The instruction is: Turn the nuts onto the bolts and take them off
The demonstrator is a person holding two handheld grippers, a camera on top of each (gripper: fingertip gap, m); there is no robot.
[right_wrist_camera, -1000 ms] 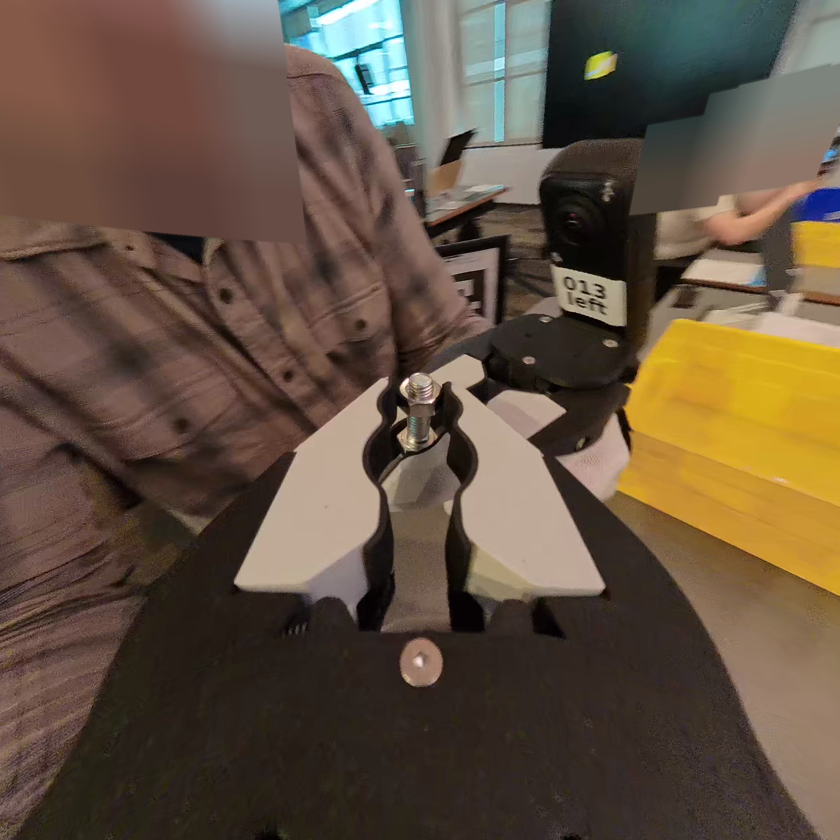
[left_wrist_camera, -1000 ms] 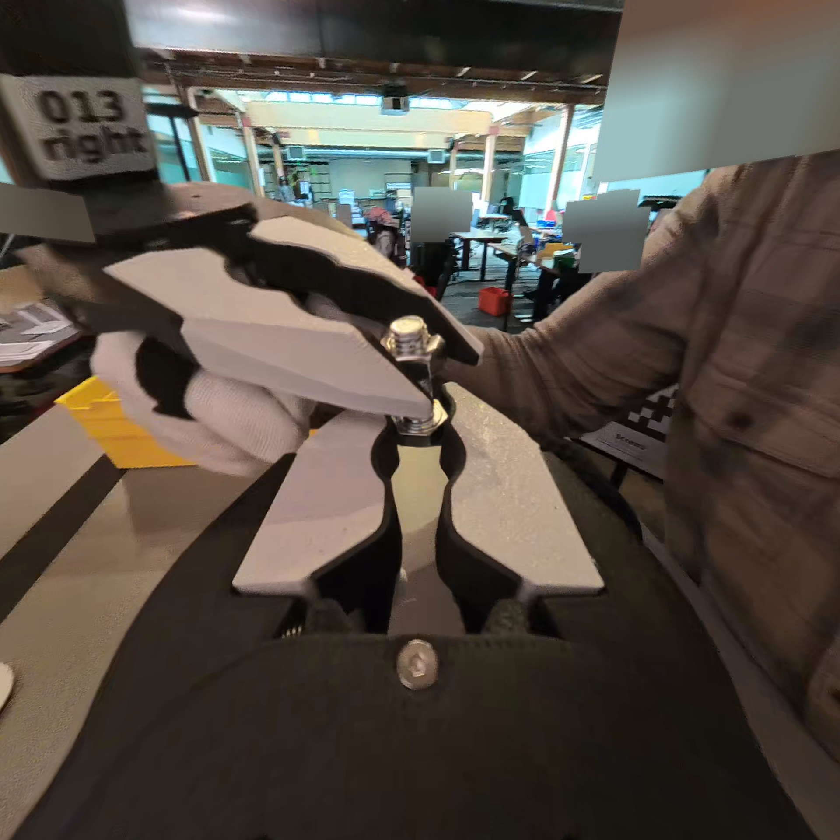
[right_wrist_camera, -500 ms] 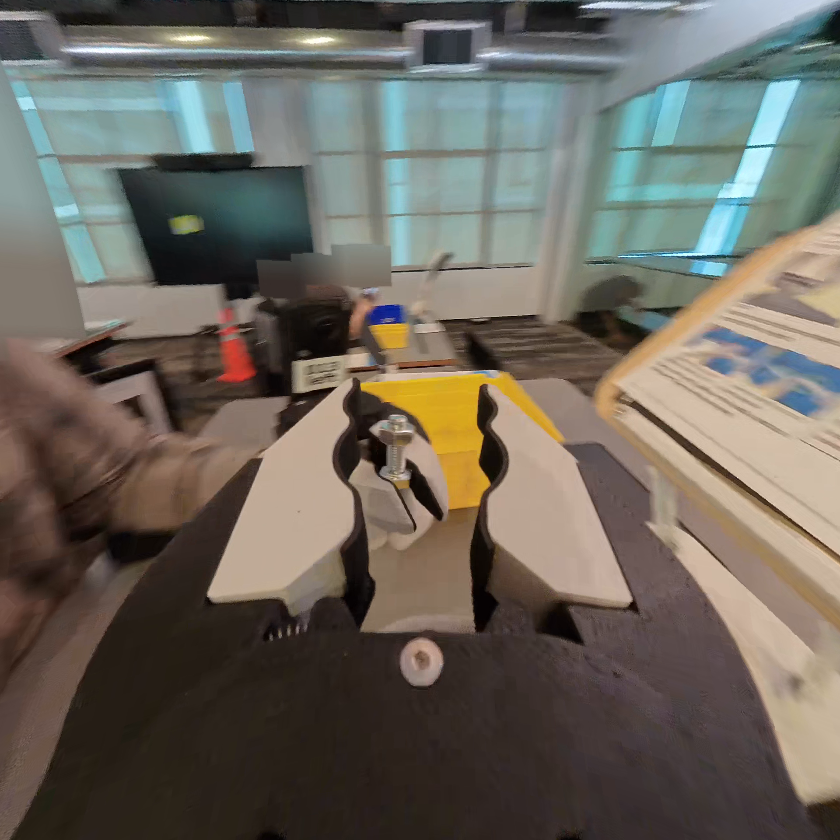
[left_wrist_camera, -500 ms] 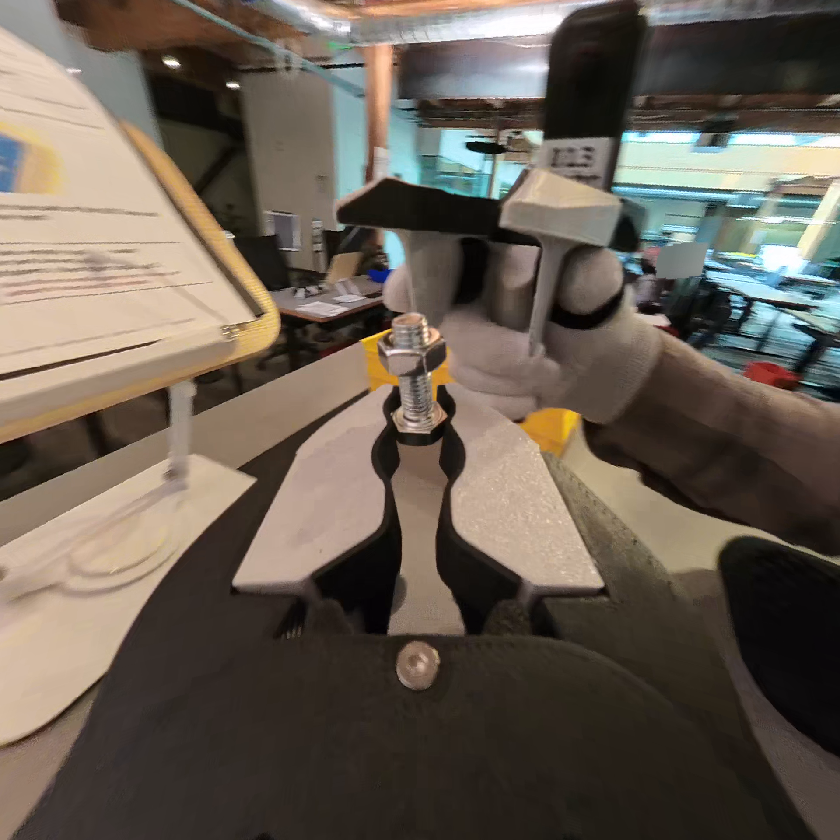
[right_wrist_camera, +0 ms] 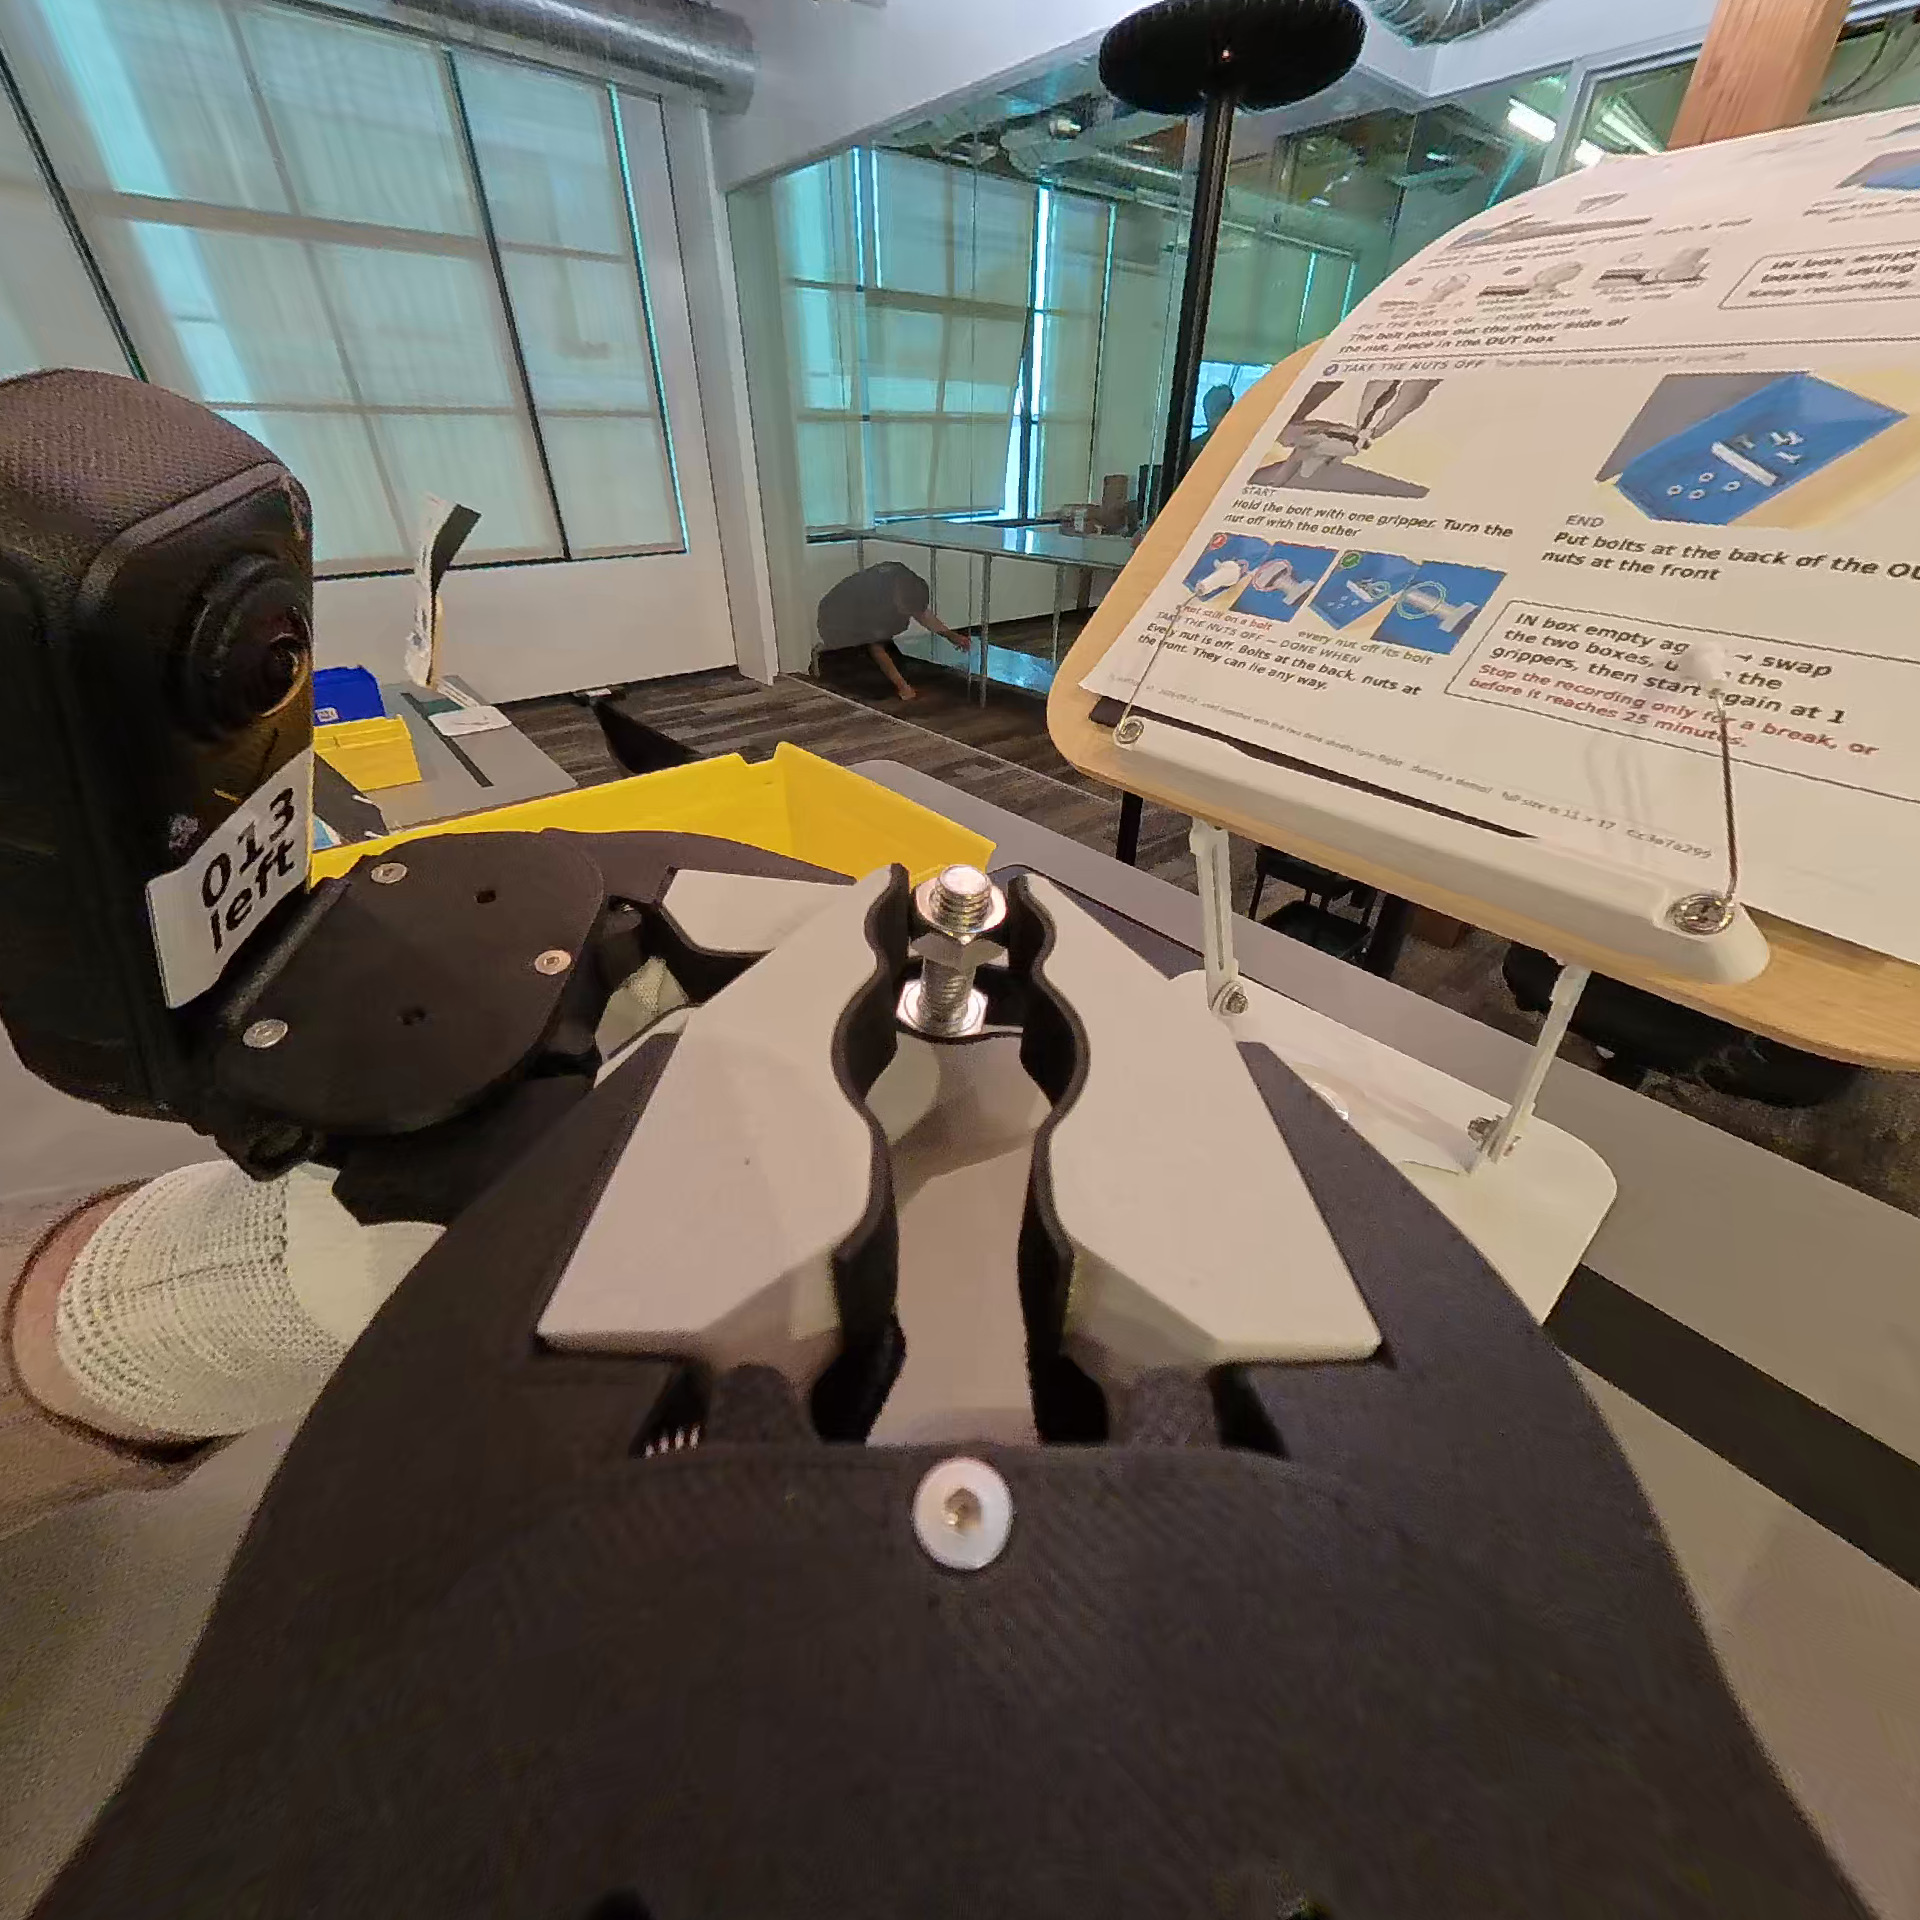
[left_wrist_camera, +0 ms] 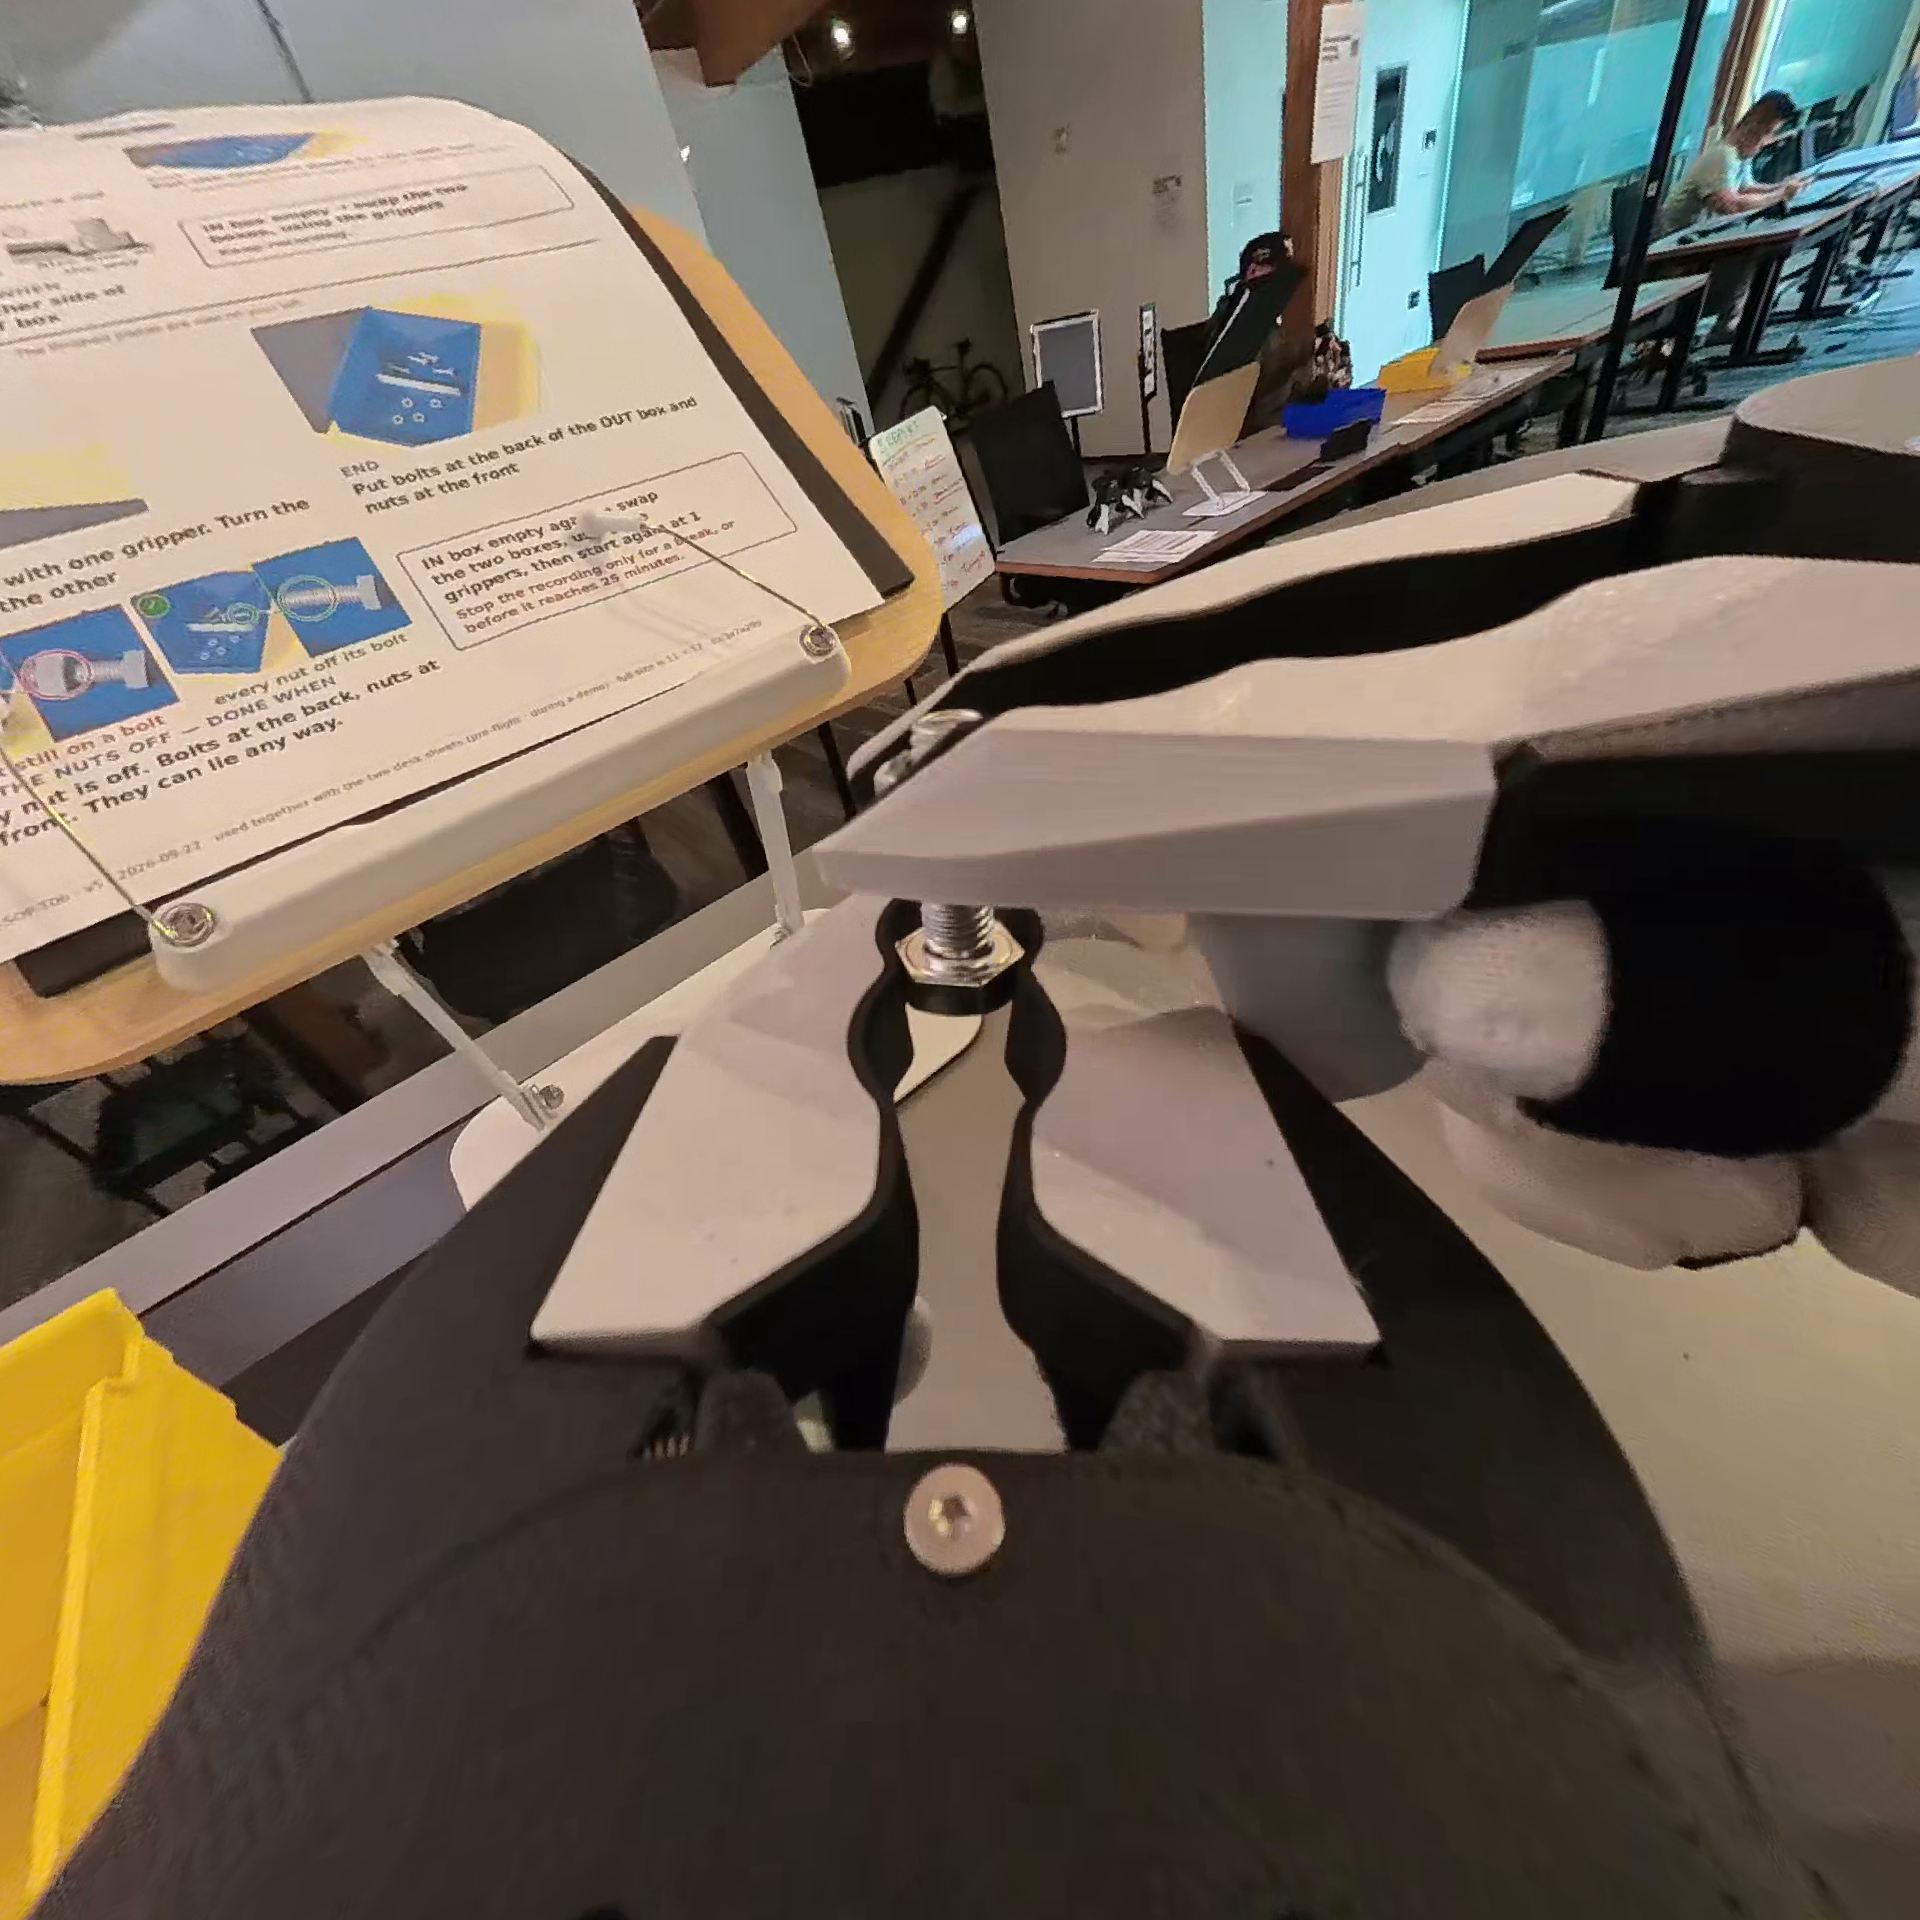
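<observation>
A silver bolt (left_wrist_camera: 948,923) stands upright between the two grippers. My left gripper (left_wrist_camera: 961,940) is shut on the bolt's hex head (left_wrist_camera: 961,964) at its fingertips. The right gripper's fingers (left_wrist_camera: 1143,821) cross over from the right and hide the nut in this view. In the right wrist view my right gripper (right_wrist_camera: 956,914) is shut on the nut (right_wrist_camera: 956,925), just under the threaded end (right_wrist_camera: 961,891). The bolt's shank (right_wrist_camera: 940,987) runs down to the head, held from the left by the other gripper, whose black camera (right_wrist_camera: 135,727) is close by.
A tilted wooden stand with an instruction sheet (left_wrist_camera: 416,416) (right_wrist_camera: 1558,623) rises just behind the grippers on a white base (right_wrist_camera: 1507,1174). A yellow bin (left_wrist_camera: 94,1507) (right_wrist_camera: 831,810) sits on the grey table (right_wrist_camera: 1714,1299) to the left. An office room lies beyond. There is about 4 cm between the tips of the two grippers.
Half a second ago my right gripper was open and away from the bolt; now it has closed on the nut. Both grippers have swung round to face the sheet stand.
</observation>
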